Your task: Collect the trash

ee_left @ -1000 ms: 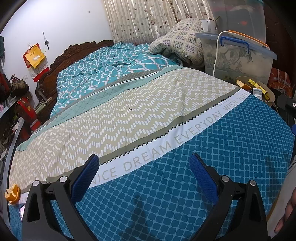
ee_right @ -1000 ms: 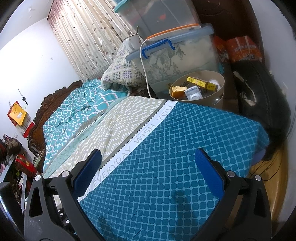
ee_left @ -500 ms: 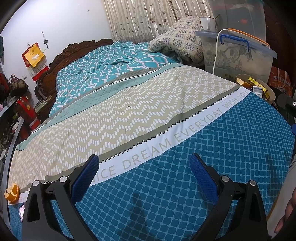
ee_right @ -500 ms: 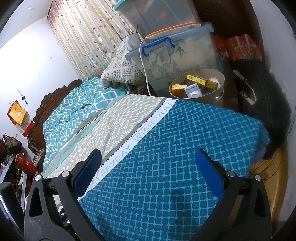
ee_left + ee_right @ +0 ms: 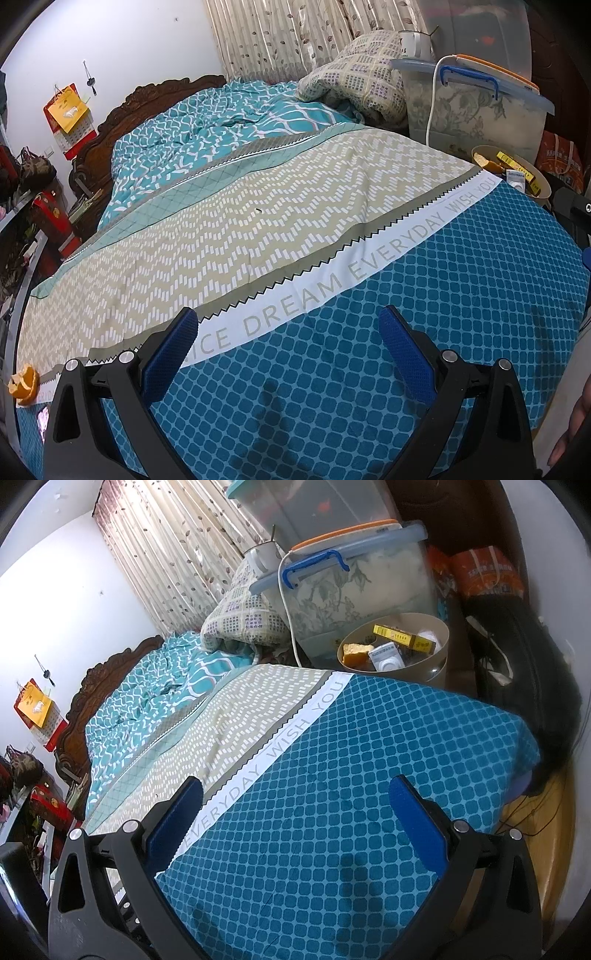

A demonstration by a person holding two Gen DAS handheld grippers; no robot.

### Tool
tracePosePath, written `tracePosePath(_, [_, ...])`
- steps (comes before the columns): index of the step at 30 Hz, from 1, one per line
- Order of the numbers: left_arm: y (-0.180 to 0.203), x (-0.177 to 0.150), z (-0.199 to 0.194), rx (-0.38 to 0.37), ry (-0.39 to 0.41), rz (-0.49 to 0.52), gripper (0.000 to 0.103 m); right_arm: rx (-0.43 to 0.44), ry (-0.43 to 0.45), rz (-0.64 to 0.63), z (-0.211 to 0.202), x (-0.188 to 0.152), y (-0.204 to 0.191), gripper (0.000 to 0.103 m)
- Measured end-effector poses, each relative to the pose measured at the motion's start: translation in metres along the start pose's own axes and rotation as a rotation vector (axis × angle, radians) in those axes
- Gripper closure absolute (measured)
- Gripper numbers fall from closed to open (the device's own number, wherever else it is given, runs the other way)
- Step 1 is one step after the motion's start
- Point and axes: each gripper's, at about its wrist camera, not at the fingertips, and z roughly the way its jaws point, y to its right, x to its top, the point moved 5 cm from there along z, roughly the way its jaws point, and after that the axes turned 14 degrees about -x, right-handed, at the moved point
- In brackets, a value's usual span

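Both hand-held grippers hung over the bed with jaws apart, holding nothing.

An orange peel (image 5: 24, 384) lay on the bed (image 5: 295, 229) edge, far left of the left hand-held gripper (image 5: 288, 332). Ahead and right of the right hand-held gripper (image 5: 295, 801), beside the bed, a bin (image 5: 439, 657) held a yellow box (image 5: 402, 637), another peel (image 5: 356, 652) and a white packet (image 5: 386, 658).
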Motion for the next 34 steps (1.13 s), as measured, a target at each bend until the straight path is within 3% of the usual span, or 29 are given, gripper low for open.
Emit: tracePosePath(34, [0.0012, 0.0023, 0.0009, -0.047, -0.009, -0.001, 0.009, 0.004, -0.005, -0.01, 0.0048, -0.0006, -0.0026, 0.004])
